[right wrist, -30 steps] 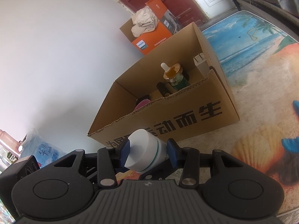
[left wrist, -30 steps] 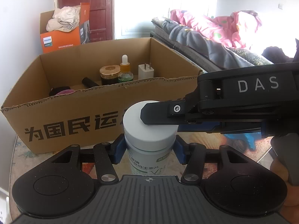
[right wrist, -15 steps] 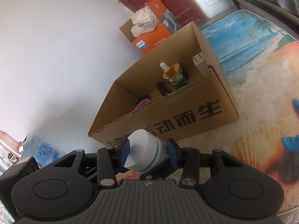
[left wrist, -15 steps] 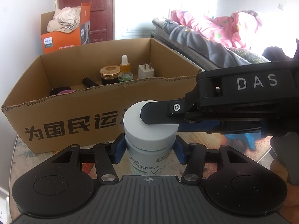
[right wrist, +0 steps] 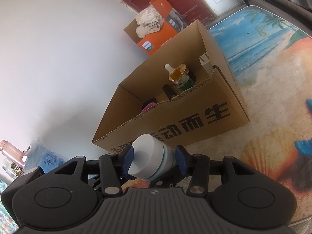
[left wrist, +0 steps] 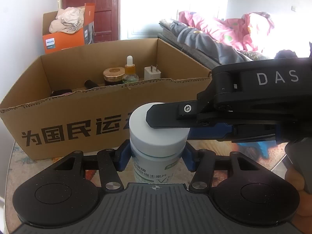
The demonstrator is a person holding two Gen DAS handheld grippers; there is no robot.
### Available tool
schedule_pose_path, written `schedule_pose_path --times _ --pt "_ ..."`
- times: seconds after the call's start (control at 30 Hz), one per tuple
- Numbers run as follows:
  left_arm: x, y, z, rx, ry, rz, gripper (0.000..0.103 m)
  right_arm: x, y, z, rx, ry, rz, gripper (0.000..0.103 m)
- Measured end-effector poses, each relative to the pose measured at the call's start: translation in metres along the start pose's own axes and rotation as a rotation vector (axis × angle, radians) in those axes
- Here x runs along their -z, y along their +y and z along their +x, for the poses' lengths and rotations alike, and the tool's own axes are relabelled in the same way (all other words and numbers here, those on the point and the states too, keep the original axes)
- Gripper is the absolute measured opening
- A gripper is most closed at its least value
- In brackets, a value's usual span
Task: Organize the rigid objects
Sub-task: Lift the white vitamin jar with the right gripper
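A white supplement bottle (left wrist: 154, 169) with a white screw cap (left wrist: 156, 136) stands upright in front of the cardboard box (left wrist: 78, 117). My left gripper (left wrist: 156, 156) is shut on the bottle's body just under the cap. My right gripper (left wrist: 167, 124) reaches in from the right at cap height. In the right wrist view the cap (right wrist: 148, 159) sits between the right gripper's (right wrist: 154, 159) blue pads. Those jaws are opening: the left pad still touches the cap and a thin gap shows at the right pad. Inside the box stand a dropper bottle (left wrist: 130, 70), a gold-lidded jar (left wrist: 114, 76) and a white plug (left wrist: 152, 72).
The box (right wrist: 175, 124) sits on a round table with a beach print (right wrist: 263, 78). An orange carton with cloth in it (left wrist: 64, 37) stands behind by a red door. A sofa with bedding (left wrist: 224, 33) is at the right. Bottles and a blue bag (right wrist: 44, 159) lie to the left.
The right gripper's pads have spread slightly apart around the cap. Both hands, the bottle and the box stay where they were.
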State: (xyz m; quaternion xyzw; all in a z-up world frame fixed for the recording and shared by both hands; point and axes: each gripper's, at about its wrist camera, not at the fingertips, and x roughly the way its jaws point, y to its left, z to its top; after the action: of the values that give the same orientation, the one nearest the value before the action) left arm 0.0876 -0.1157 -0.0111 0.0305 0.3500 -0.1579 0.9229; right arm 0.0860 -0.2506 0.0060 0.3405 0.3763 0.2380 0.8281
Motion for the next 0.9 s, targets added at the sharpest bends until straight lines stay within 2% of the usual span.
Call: schedule_pose_path --times 0.57,0.9 --pt "-0.001 -0.005 0.001 -0.006 0.002 0.006 0.054 0.001 -0.001 -0.001 -0.009 -0.002 0.001 0.051" --pt "-0.004 -0.007 -0.018 0.001 -0.040 0.021 0.054 0.004 0.013 -0.018 -0.029 -0.030 -0.032 0.051"
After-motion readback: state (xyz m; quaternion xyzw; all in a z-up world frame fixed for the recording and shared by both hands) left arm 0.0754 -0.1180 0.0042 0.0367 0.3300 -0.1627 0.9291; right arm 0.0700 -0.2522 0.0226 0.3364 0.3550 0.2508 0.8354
